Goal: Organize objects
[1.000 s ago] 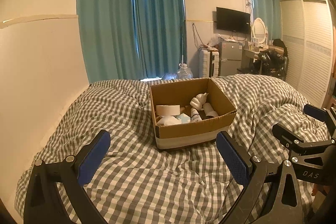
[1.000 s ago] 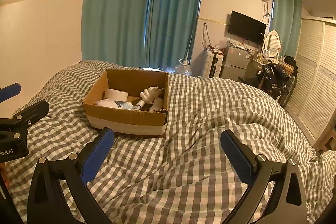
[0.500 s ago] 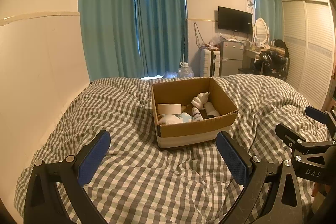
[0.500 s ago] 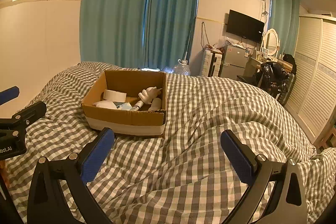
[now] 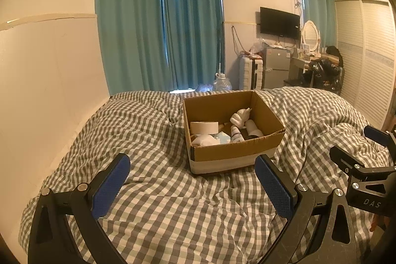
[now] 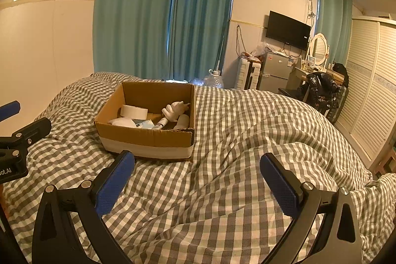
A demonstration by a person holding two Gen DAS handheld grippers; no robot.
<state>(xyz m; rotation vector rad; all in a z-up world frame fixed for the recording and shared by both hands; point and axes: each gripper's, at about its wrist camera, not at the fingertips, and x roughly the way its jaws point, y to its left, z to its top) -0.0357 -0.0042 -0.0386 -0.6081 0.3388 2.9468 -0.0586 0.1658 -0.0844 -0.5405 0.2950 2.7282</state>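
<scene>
An open cardboard box (image 5: 232, 152) (image 6: 148, 137) sits on the checked bed cover. Inside lie a white tape roll (image 5: 204, 127) (image 6: 133, 111), a white hand-shaped figure (image 5: 239, 116) (image 6: 174, 110), a small bottle (image 5: 237, 134), a white cylinder (image 5: 252, 127) and white and blue soft items (image 5: 210, 139). My left gripper (image 5: 191, 183) is open and empty, in front of the box and above the cover. My right gripper (image 6: 198, 183) is open and empty, in front of the box's right corner. The right gripper also shows at the right edge of the left wrist view (image 5: 366, 165).
The grey-and-white checked cover (image 6: 247, 140) is rumpled with folds to the right of the box. A white wall panel (image 5: 49, 90) runs along the bed's left side. Teal curtains, a water jug (image 5: 222, 83), a small fridge (image 5: 277, 68) and a wardrobe stand beyond the bed.
Both views have shifted slightly, with the box a little lower and closer in frame. Both grippers stay open and empty. Nothing in the box has moved.
</scene>
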